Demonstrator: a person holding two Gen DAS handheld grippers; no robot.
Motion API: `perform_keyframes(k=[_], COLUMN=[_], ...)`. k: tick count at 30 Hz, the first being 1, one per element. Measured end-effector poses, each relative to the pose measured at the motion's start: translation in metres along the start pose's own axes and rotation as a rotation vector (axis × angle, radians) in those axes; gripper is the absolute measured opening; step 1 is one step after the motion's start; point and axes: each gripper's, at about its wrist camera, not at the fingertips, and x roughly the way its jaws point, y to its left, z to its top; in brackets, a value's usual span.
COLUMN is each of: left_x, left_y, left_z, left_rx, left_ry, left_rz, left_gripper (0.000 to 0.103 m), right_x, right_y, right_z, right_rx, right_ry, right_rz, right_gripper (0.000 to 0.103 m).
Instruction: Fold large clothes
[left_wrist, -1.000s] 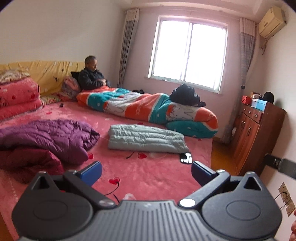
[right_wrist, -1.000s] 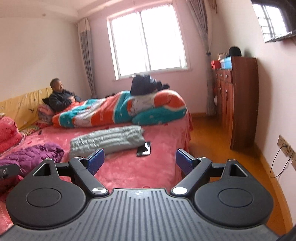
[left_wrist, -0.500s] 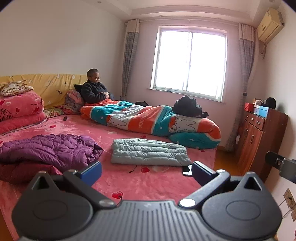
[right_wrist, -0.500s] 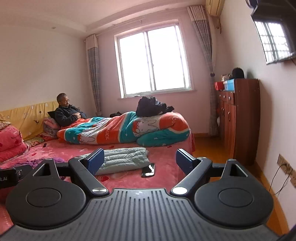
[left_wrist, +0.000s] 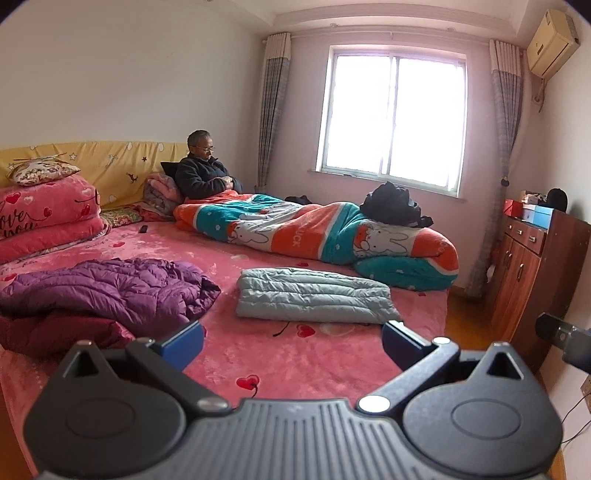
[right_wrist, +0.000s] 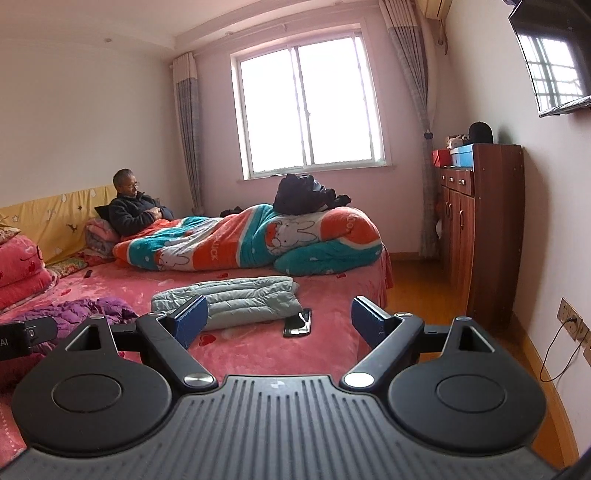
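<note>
A folded pale grey-green quilted jacket lies on the pink bed. To its left a crumpled purple down jacket rests partly on a dark red one. My left gripper is open and empty, held back from the bed's near edge. My right gripper is open and empty too, well short of the grey jacket.
A person sits at the headboard under an orange and teal blanket with dark clothing on it. A phone lies by the grey jacket. Folded pink blankets stack left; a wooden cabinet stands right.
Both grippers have lifted and tilted upward, so the bed sits lower in each view and more of the room shows. Both stay open and empty; the clothes have not moved.
</note>
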Motion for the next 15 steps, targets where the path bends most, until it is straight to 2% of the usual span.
perform_keyframes(k=[15], left_x=[0.0059], left_y=[0.0004], left_z=[-0.0058], left_rx=[-0.012], left_ry=[0.005], left_rz=[-0.023], left_gripper=[0.102], right_x=[-0.001], right_y=[0.0071], right_z=[-0.0031], right_rx=[-0.015], right_ry=[0.009], right_rz=[-0.002], right_gripper=[0.103])
